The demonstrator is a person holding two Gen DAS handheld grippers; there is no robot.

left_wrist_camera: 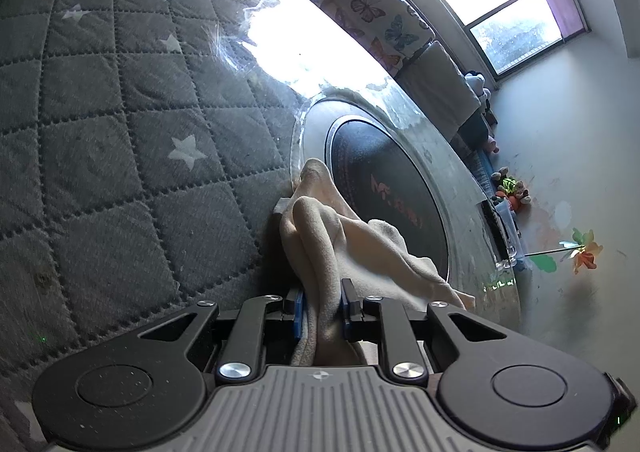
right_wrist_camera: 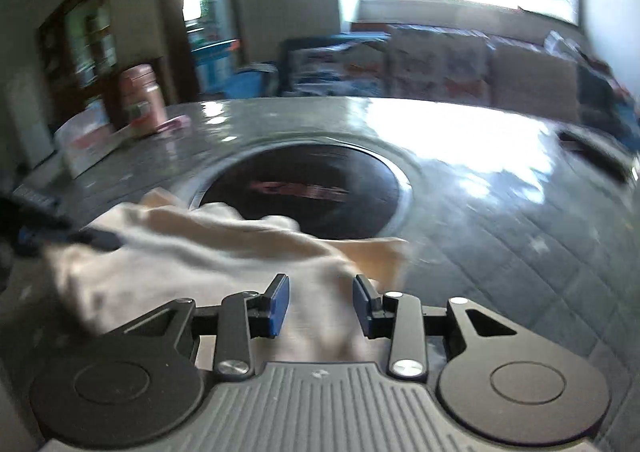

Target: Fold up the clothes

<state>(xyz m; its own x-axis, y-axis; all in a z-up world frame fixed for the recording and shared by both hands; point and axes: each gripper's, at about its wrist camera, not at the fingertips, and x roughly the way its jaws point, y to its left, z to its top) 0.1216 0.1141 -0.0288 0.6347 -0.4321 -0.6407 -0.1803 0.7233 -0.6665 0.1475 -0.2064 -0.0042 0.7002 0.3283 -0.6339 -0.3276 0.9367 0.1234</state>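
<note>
One cream garment (left_wrist_camera: 320,236) is all the clothing in play, and it lies bunched and ridged on the grey quilted table cover (left_wrist_camera: 120,132), part of it draped over the rim of the dark round disc (left_wrist_camera: 384,188) set in the tabletop; no flat panel or squared edge shows, so by my judgement the fold is somewhere in its middle, with smoothing and at least one more turn left, though how many layers are already doubled under the heap cannot be told. The left gripper (left_wrist_camera: 323,302) has its blue pads pinched tight on a thick ridge of the cloth, which rises between them; the right gripper (right_wrist_camera: 320,306) stands with its jaws apart over the near part of the garment, pads clear of the fabric on both sides, holding nothing. The left view alone shows the pinch itself, the star pattern and the butterfly cushions (left_wrist_camera: 372,8) by the window; the right view, motion-blurred, alone shows the cloth's whole spread, the left tool's dark tip at its far edge, and a pink jar (right_wrist_camera: 142,100) across the table.
</note>
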